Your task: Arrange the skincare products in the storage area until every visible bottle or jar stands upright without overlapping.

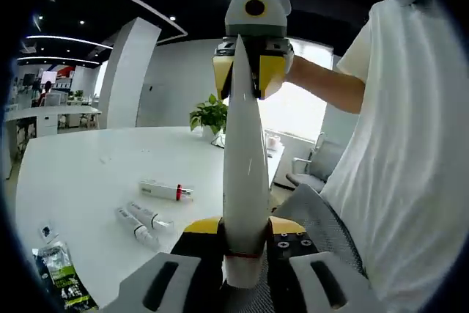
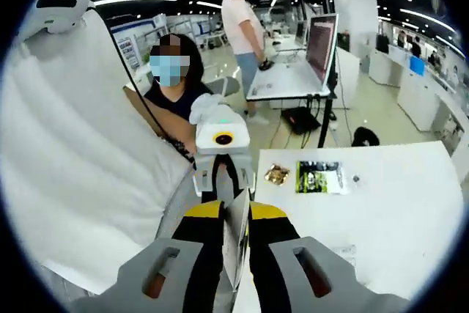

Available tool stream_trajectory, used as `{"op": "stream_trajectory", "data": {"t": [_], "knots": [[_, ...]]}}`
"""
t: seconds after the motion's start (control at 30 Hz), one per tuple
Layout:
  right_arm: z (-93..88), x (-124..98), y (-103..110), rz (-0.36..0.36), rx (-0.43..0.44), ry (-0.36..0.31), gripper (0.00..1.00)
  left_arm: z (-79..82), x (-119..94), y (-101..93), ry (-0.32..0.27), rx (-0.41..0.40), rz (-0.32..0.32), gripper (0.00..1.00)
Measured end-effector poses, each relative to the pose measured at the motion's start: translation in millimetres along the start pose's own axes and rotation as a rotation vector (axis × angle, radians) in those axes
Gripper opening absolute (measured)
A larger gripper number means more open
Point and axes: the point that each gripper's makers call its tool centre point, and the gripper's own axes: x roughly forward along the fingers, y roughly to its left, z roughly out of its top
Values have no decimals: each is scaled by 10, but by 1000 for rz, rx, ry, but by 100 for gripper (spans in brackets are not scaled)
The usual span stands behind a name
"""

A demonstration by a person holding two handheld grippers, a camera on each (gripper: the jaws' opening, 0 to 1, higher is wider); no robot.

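left gripper (image 1: 244, 254) clamped on white tube (image 1: 244, 181) base | right gripper (image 2: 236, 247) clamped on its other end | 3 tubes (image 1: 150, 214) lying mid-desk (image 1: 88, 174) | sachet (image 1: 62, 280) near edge, text unreadable

3 tubes (image 1: 150, 210) are laid on the table (image 1: 88, 174), with a sachet (image 1: 62, 280) nearer than them and a plant (image 1: 210, 116) behind.
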Motion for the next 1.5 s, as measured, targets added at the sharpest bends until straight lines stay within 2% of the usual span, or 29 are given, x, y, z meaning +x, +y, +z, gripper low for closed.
{"op": "stream_trajectory", "data": {"t": [0.07, 0.1, 0.2, 0.33, 0.4, 0.5, 0.53, 0.7, 1.0, 1.13, 1.3, 1.5], "knots": [[-76, 23, 20, 11, -30, 55, 11, -79, 14, -19, 40, 12, -11, 20], [-114, 38, 40, 23, -13, 81, 11, -109, 22, -40, 56, 5, -19, 20], [-129, 61, 52, 43, 3, 88, 11, -128, 31, -64, 65, 9, -29, 20], [-328, 62, 74, 52, 44, 217, 11, -165, 46, -93, 85, 16, -41, 19], [-398, 61, 125, 80, 86, 263, 10, -184, 52, -117, 92, 24, -55, 19], [-439, 64, 138, 96, 112, 277, 9, -205, 55, -147, 103, 23, -70, 19], [-413, 69, 123, 88, 59, 262, 8, -207, 58, -145, 104, 23, -69, 19], [-346, 59, 134, 80, 33, 249, 6, -188, 54, -120, 89, 21, -60, 19], [-271, 154, 150, 77, -47, 359, 5, -216, 106, -92, 103, 49, -43, 21], [-203, 218, 72, 71, -81, 416, 5, -212, 77, 11, 105, 49, 4, 21], [-53, 276, 17, 78, -136, 468, 5, -144, 30, 130, 69, 69, 63, 21], [18, 337, -63, 76, -148, 472, 7, -117, -80, 292, 64, 104, 158, 19]]}}
